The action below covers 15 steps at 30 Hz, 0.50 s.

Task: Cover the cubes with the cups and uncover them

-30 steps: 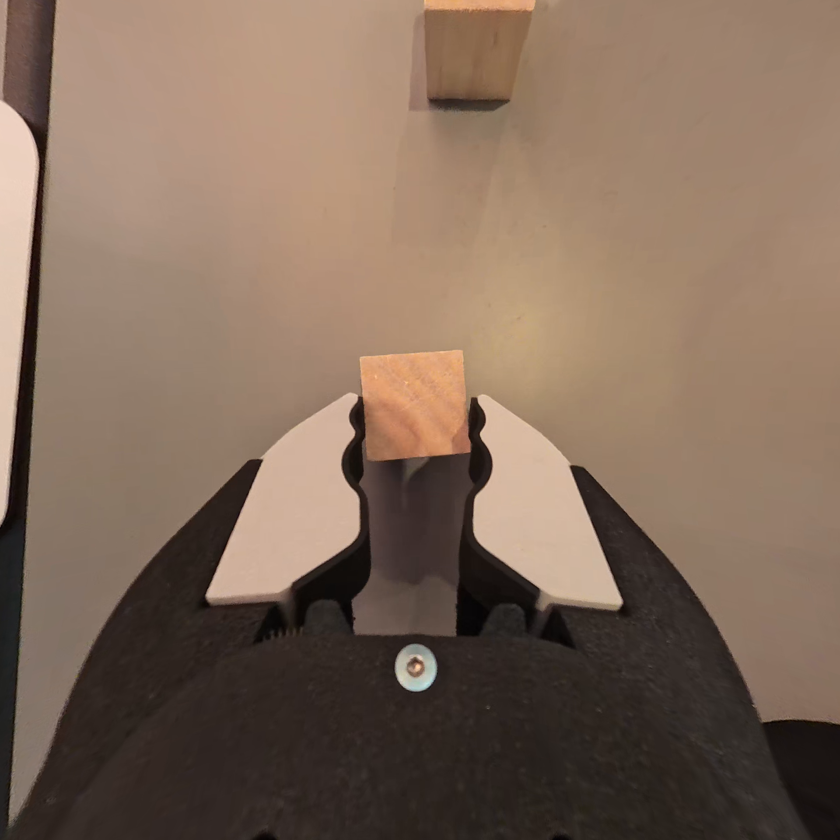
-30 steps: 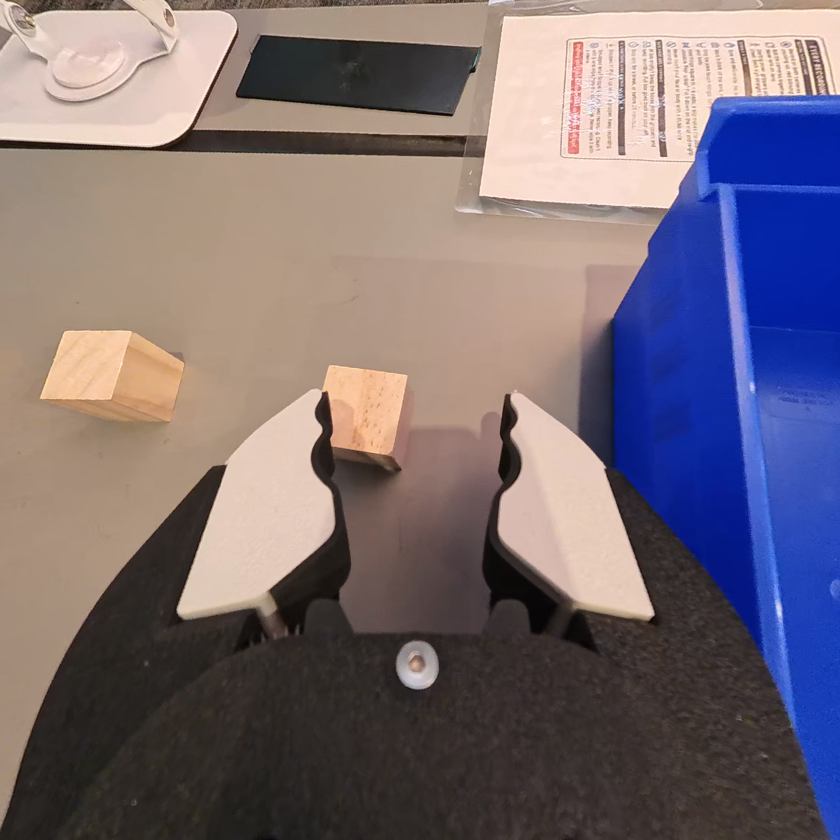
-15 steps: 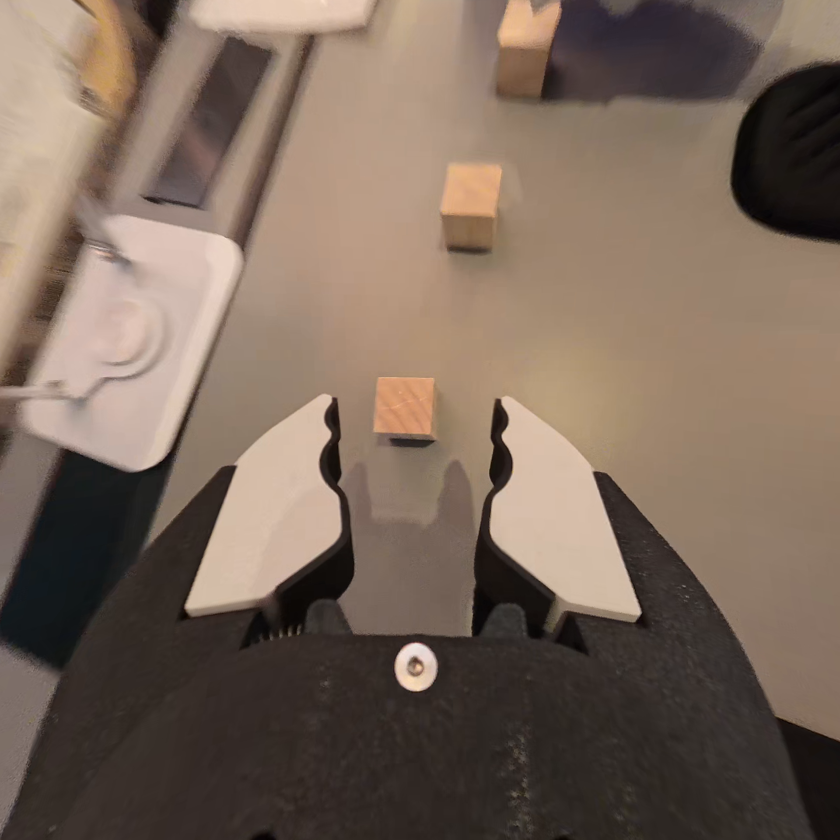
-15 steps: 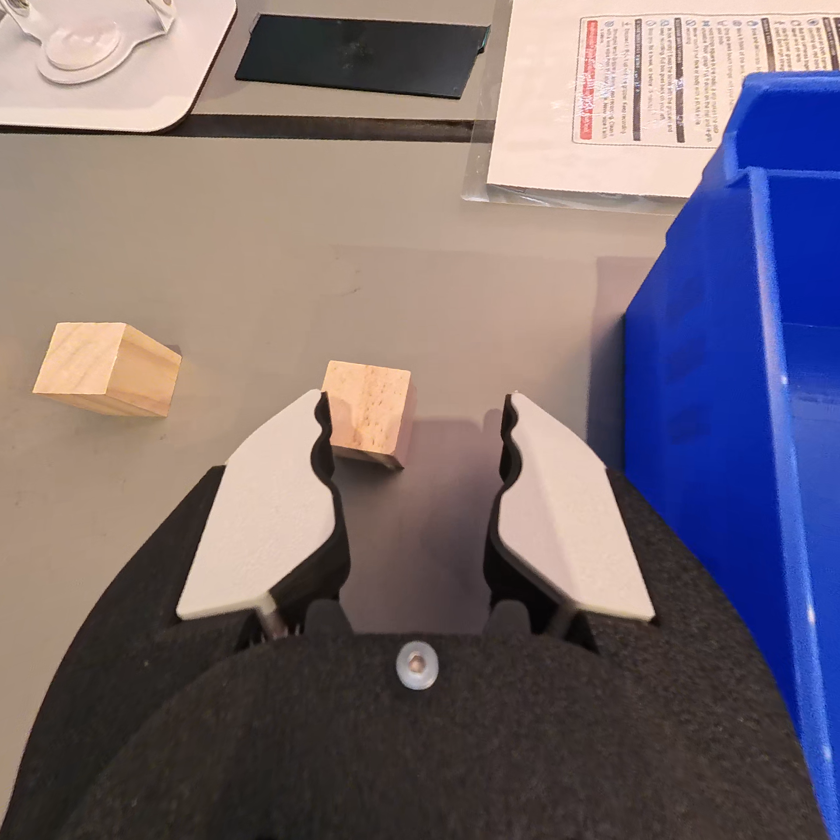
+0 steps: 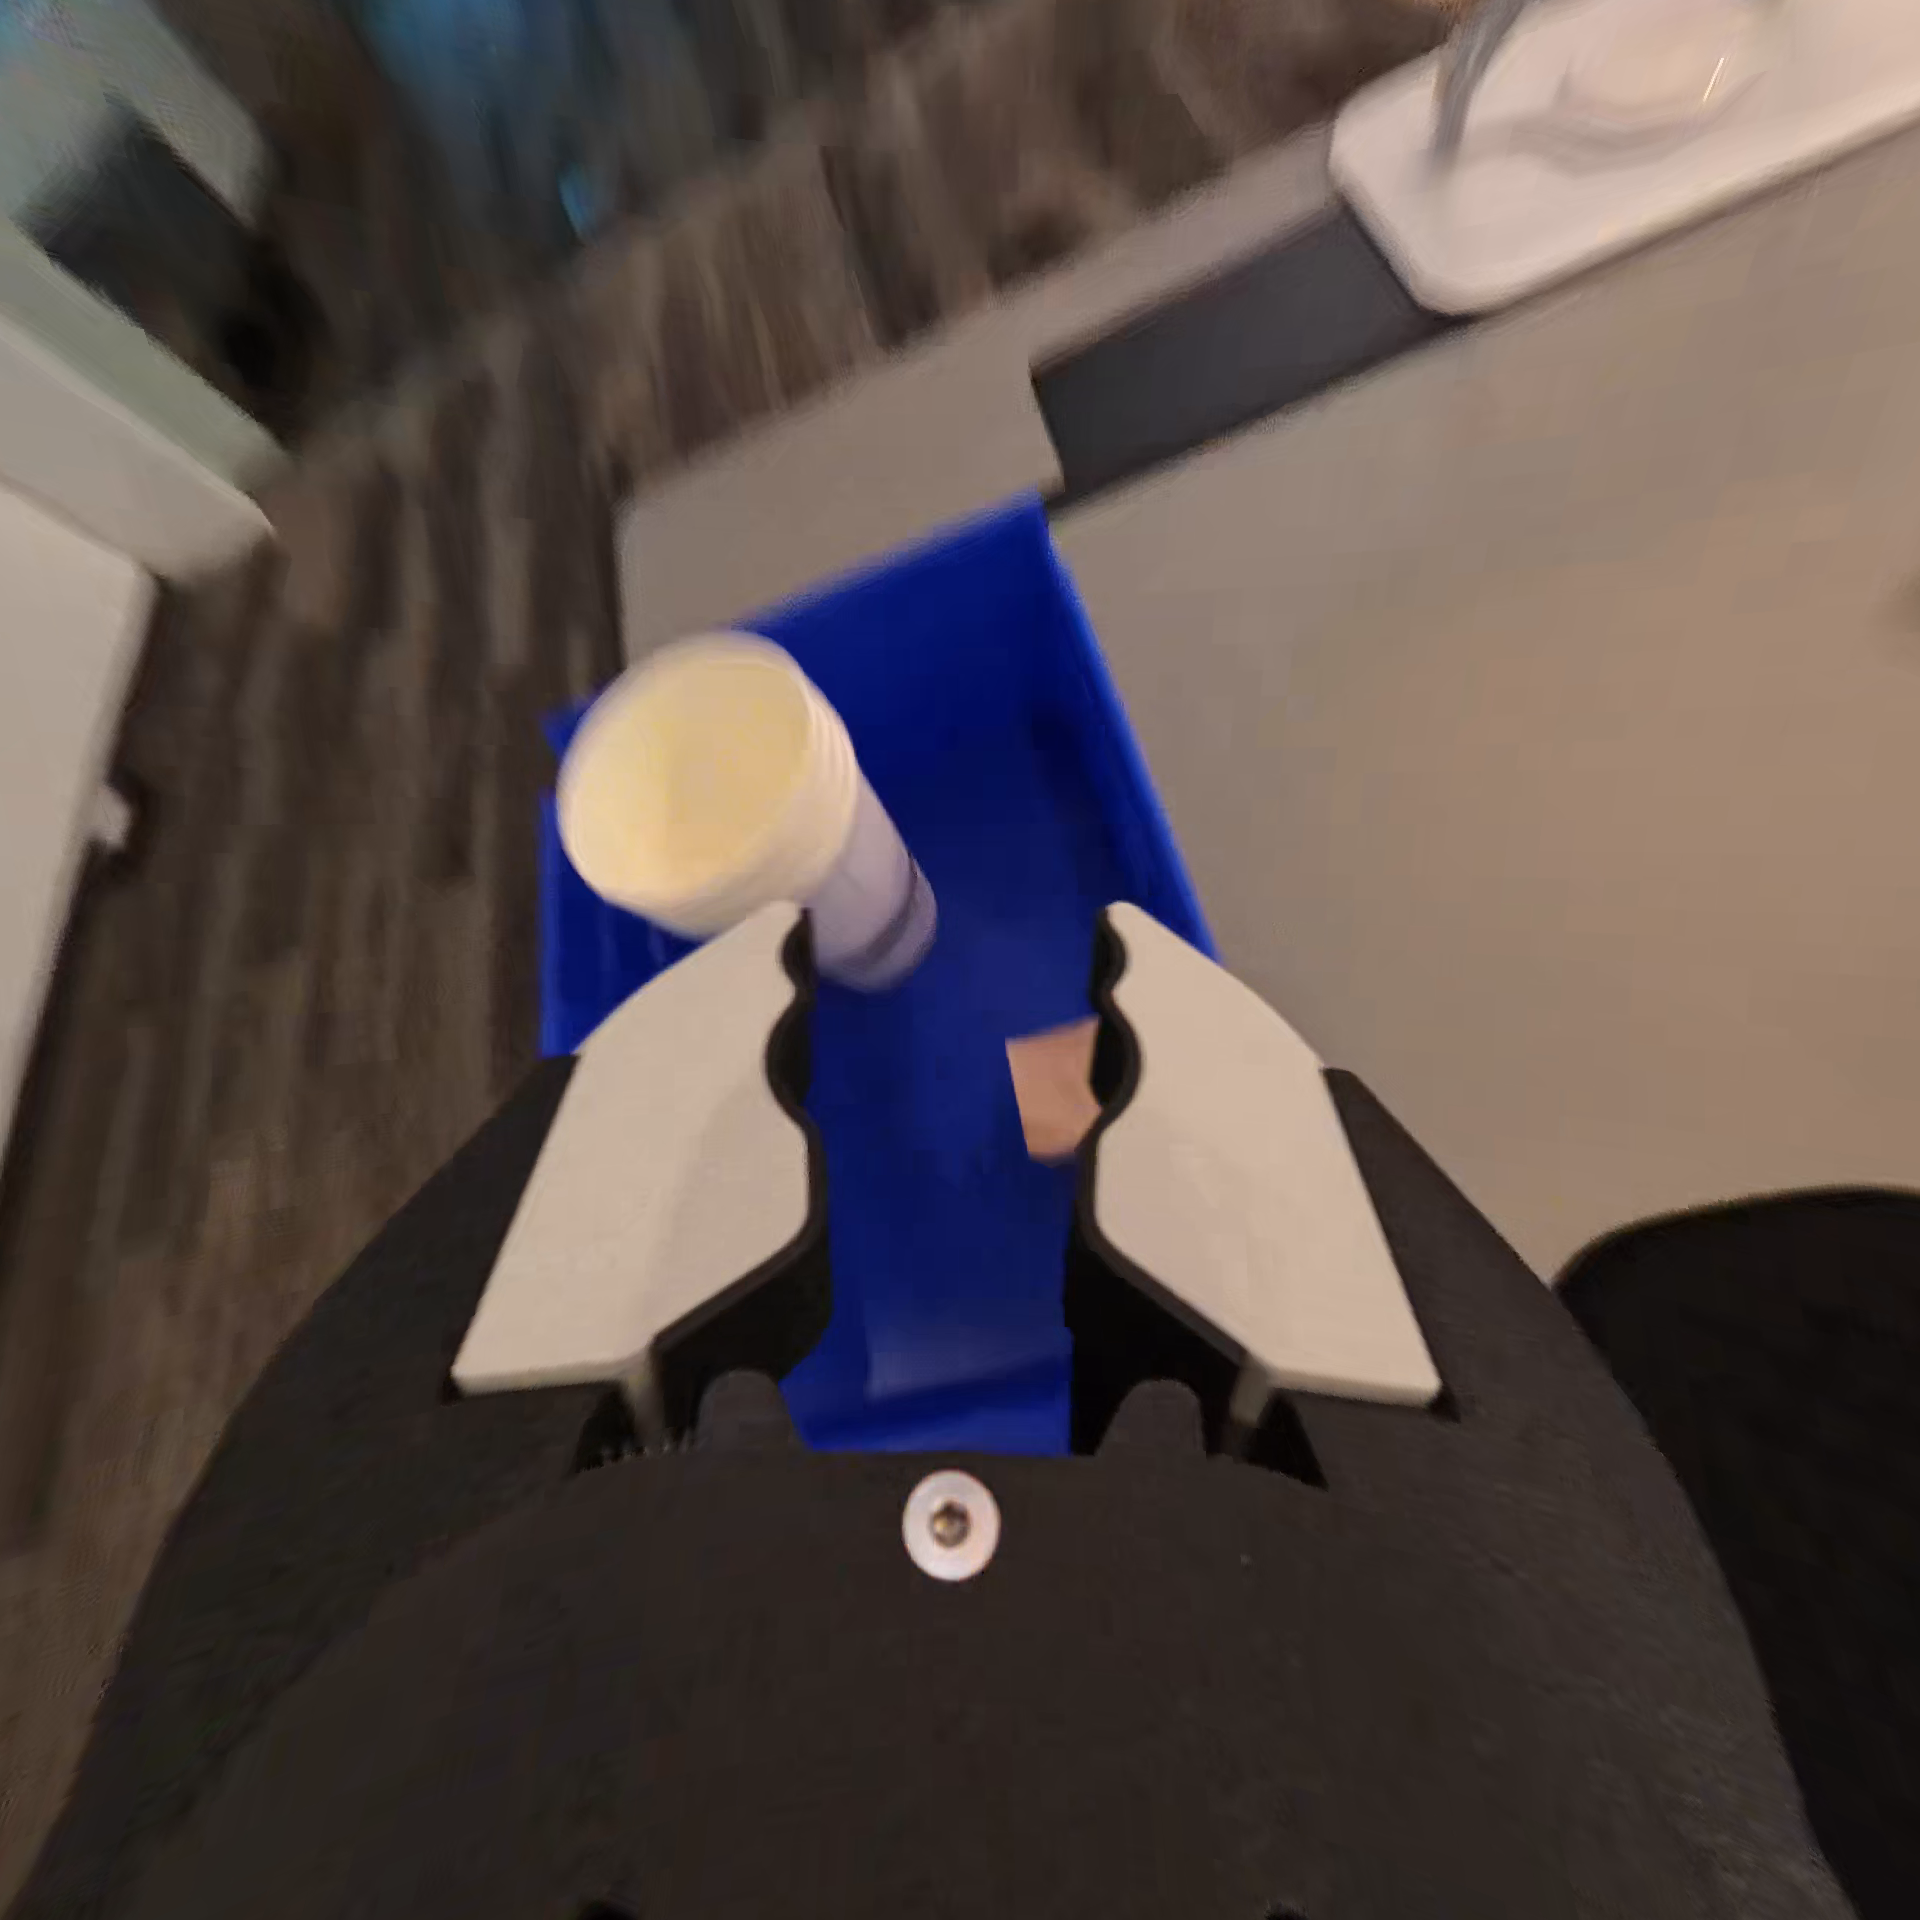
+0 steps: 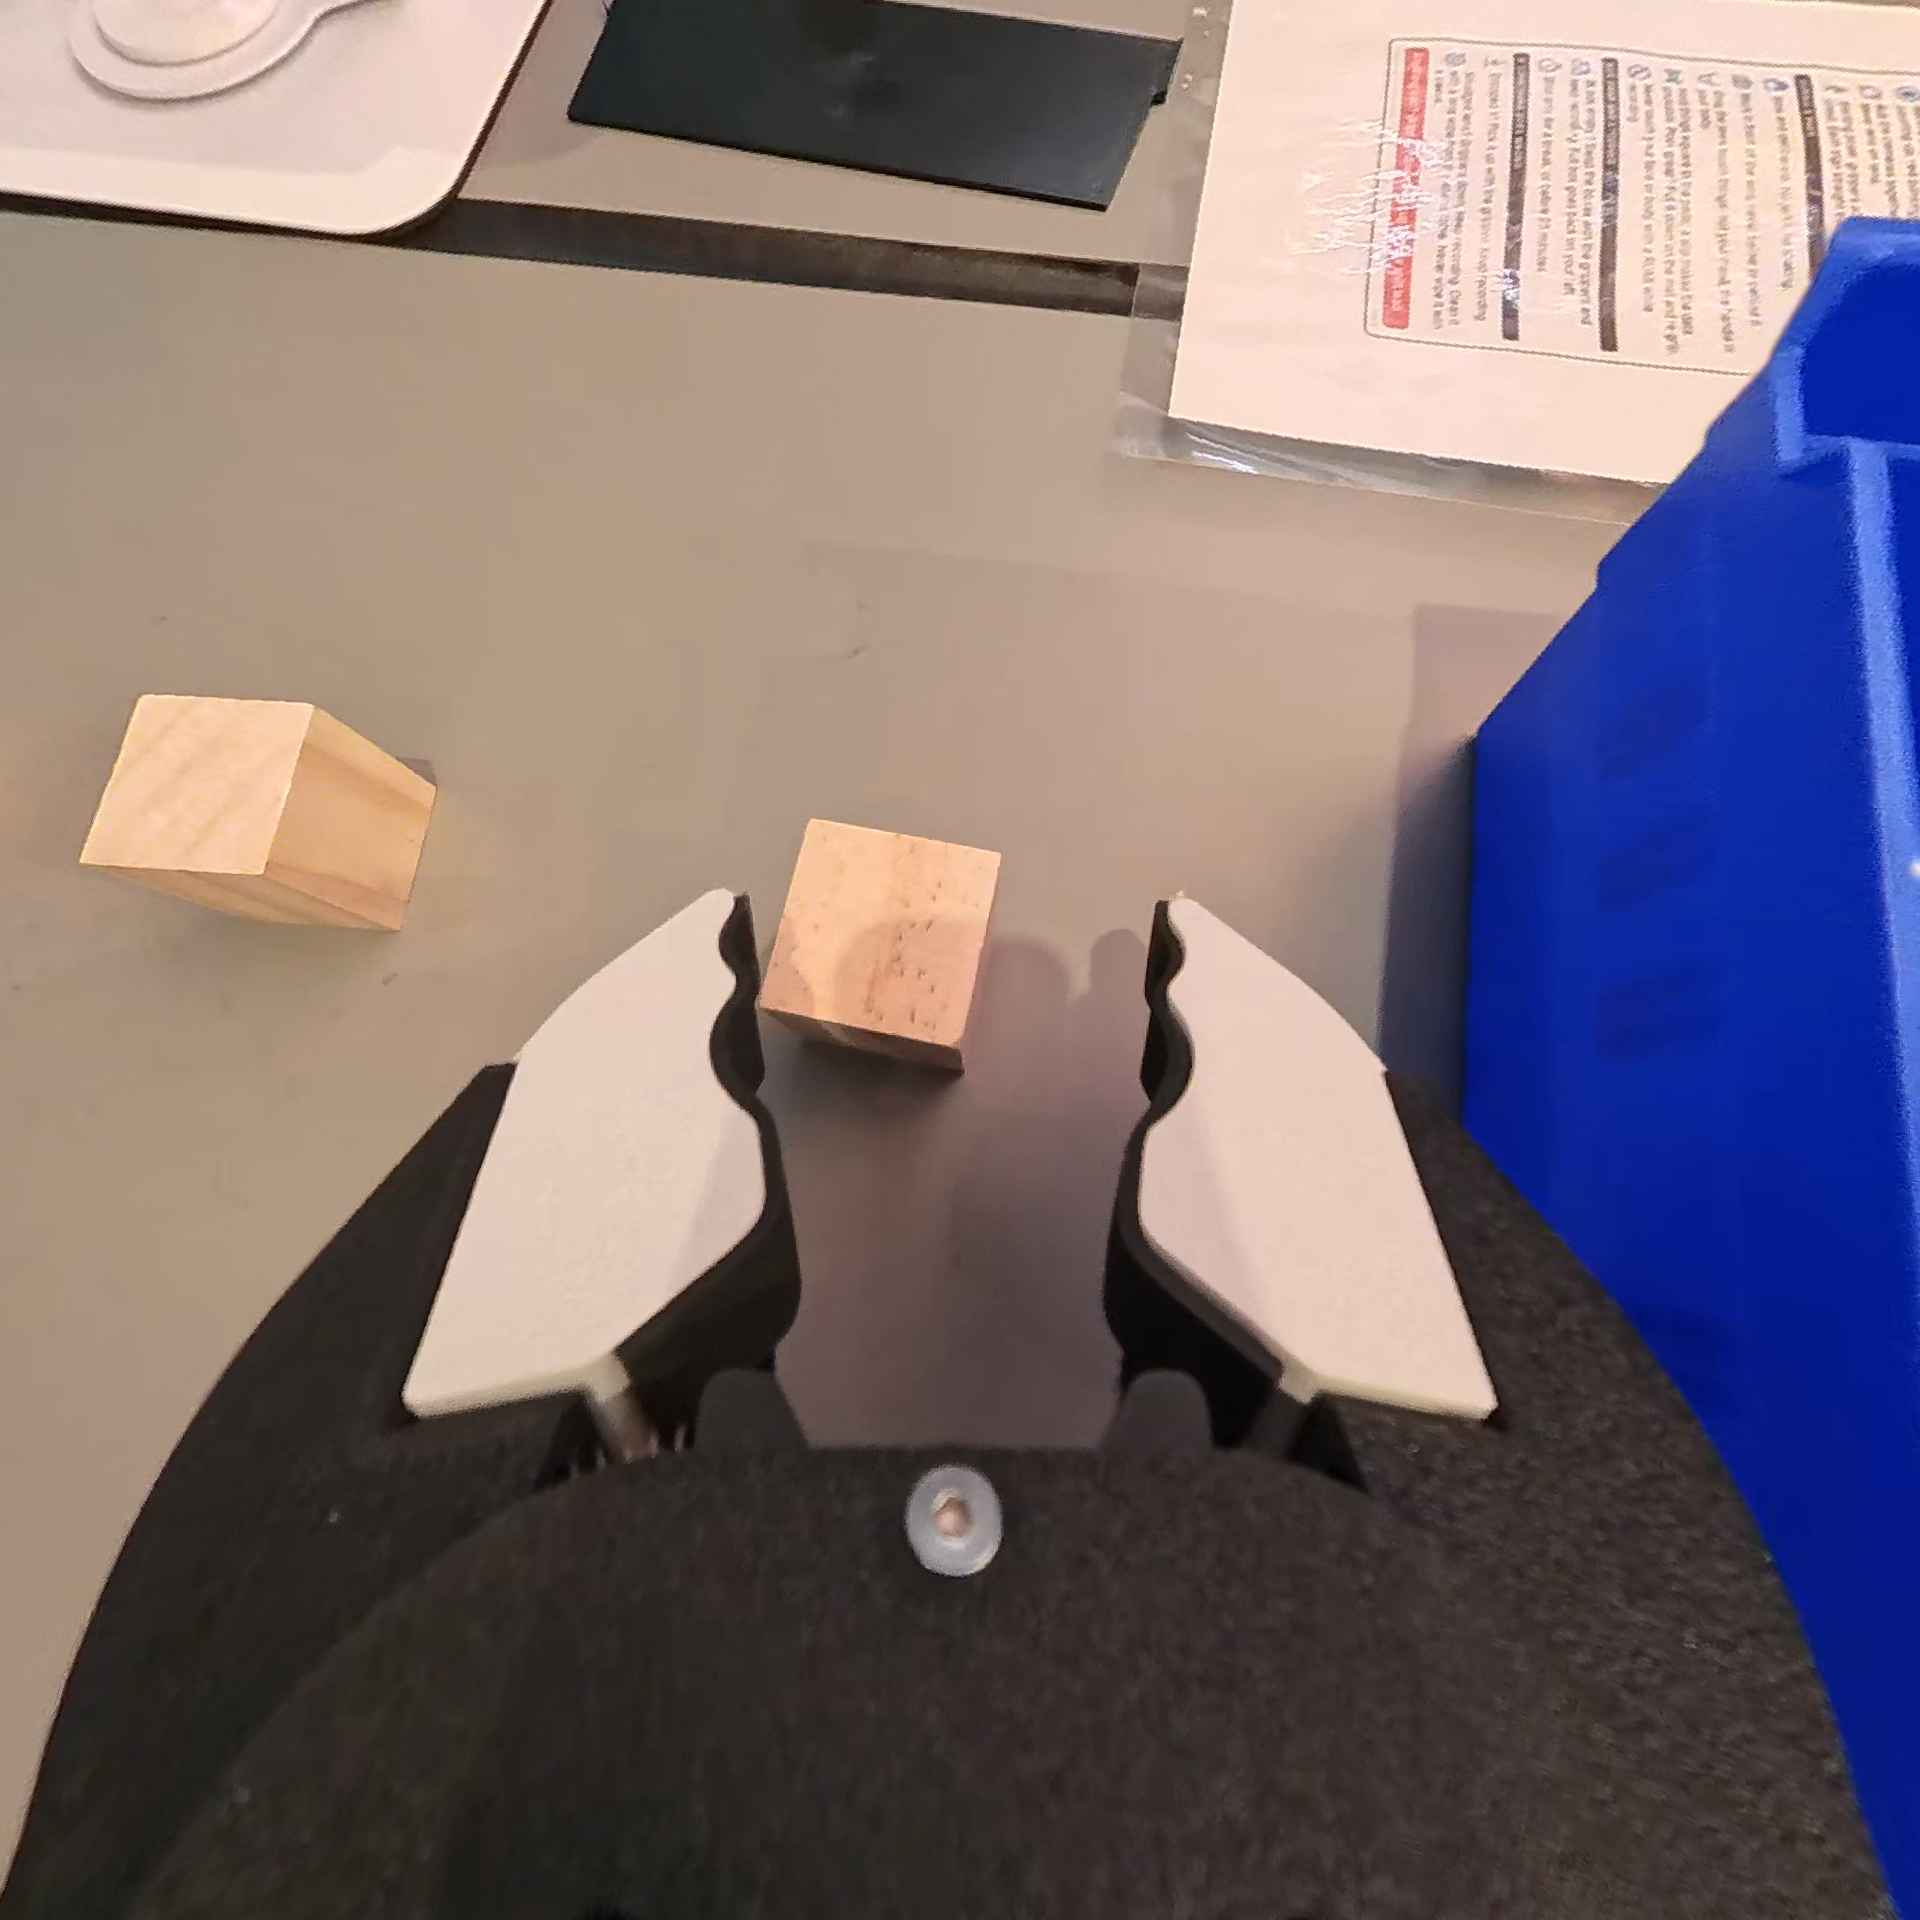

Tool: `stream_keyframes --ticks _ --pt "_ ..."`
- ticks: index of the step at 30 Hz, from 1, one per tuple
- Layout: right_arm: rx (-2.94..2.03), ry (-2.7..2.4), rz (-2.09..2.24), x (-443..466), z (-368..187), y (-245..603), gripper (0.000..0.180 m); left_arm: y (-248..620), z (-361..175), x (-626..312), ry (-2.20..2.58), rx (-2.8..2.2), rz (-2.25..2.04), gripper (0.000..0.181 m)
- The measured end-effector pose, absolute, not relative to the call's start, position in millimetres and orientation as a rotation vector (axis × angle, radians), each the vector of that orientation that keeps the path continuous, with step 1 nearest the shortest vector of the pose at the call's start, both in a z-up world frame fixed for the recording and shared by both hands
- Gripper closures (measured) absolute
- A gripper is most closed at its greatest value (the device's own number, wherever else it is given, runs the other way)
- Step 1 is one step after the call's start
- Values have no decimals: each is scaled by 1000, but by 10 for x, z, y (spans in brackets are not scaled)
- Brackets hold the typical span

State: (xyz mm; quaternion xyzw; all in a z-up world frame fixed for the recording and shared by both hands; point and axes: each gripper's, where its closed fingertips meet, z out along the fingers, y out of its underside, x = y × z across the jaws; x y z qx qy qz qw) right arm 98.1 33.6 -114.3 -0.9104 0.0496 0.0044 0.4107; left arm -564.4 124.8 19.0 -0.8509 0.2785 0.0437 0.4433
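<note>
In the blurred left wrist view, a stack of white cups point(image 5: 727, 810) leans inside a blue bin point(image 5: 966, 727), its open mouth towards the camera. My left gripper point(image 5: 951, 925) is open and empty above the bin, the stack just beyond its left fingertip. A wooden cube point(image 5: 1051, 1091) shows partly by the right finger. In the right wrist view, my right gripper point(image 6: 951, 909) is open and empty over the grey table point(image 6: 623, 571). A wooden cube point(image 6: 883, 945) lies between its fingertips, close to the left one. A second cube point(image 6: 260, 810) lies farther left.
A blue bin point(image 6: 1714, 935) stands close on the right of the right gripper. Behind it lie a plastic-covered printed sheet point(image 6: 1507, 229), a black plate point(image 6: 873, 94) and a white board point(image 6: 260, 94). The left view shows the table's edge, wooden floor point(image 5: 343, 831) and the white board point(image 5: 1621, 156).
My left gripper opened and let go of the cube it held, then swung away to the blue bin with the cups. My right gripper stayed open and edged slightly forward.
</note>
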Motion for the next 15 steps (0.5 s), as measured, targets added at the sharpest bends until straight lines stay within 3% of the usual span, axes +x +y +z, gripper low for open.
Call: stream_keyframes --ticks 2,6,10,15 --pt "-2298 118 3 974 -1151 336 108 1255 -150 -5759 625 -2218 50 114" --pt "-2303 114 -5 974 -1163 330 108 1327 -547 -5894 355 -2346 -17 106" --pt "-2309 122 9 975 -1203 332 108 1243 -903 -5776 252 -2515 -155 109" --pt "-2326 111 6 969 -1238 334 108 1198 -1282 -5850 347 -2687 -26 109"
